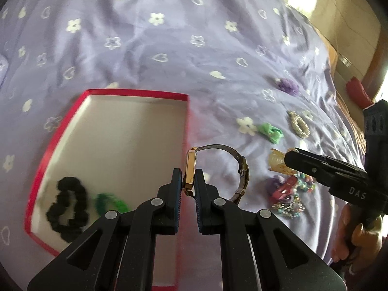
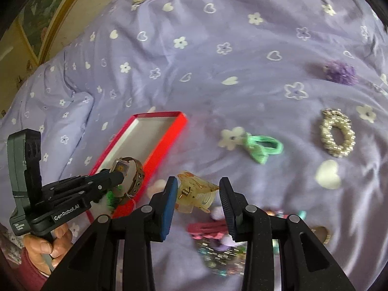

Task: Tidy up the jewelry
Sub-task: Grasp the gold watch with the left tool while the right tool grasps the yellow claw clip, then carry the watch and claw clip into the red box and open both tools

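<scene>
1. Bottom centre of the left wrist view: left gripper (image 1: 188, 181) clamped on the gold case of a watch (image 1: 190, 169), band looping off to the right, lifted over the right wall of the red box (image 1: 135, 93). Thin rigid case, slick metal, likely to twist between pads; hold across the flat faces looks sound.
2. Bottom centre of the right wrist view: right gripper (image 2: 197, 194) part open around an amber claw clip (image 2: 196, 191); pads flank the clip, contact not clear, so held or not cannot be told. Hard, brittle-looking plastic with a spring; best taken across the body, not the teeth.
3. Lower left of the left view, inside the box: black scrunchie (image 1: 68, 208) and green tie (image 1: 109, 202). Soft, light, forgiving.
4. Right of the box, on the sheet (image 1: 145, 48): bead pile (image 2: 218, 254), mint tie (image 2: 264, 146), pearl bracelet (image 2: 337, 135).
5. Farthest, upper right: purple scrunchie (image 2: 340, 72).
</scene>
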The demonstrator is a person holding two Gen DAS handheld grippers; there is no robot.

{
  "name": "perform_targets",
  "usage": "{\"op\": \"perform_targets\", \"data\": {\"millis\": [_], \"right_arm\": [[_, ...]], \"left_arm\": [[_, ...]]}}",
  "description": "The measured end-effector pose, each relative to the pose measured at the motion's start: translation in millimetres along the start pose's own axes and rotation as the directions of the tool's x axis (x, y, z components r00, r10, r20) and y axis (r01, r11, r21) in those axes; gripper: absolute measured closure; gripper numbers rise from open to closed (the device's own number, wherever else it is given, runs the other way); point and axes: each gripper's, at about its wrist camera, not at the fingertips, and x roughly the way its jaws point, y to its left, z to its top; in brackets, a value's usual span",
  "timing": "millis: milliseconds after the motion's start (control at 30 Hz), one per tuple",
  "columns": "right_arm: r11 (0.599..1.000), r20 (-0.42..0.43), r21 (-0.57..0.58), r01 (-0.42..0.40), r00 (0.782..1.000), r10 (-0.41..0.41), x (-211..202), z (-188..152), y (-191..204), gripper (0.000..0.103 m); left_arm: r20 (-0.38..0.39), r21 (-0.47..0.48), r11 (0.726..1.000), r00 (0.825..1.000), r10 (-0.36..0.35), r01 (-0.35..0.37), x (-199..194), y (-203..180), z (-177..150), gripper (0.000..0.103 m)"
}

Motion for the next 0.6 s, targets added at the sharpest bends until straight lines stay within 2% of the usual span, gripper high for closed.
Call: {"op": "perform_targets", "data": {"millis": [367,600], "right_arm": [[0.996,-0.010,-0.045,-0.072,0.997,0.071,28,17,52,0.067],[0.991,-0.033,-0.075,-0.106,0.994,0.104,56,26,80,0.067]], "left_arm": [[0.032,-0.073,0.996,0.998,0.061,-0.059,-14,52,1,0.094],[0.026,-0.111,0.990,0.995,0.092,-0.089,-13,79,2,0.094]]}}
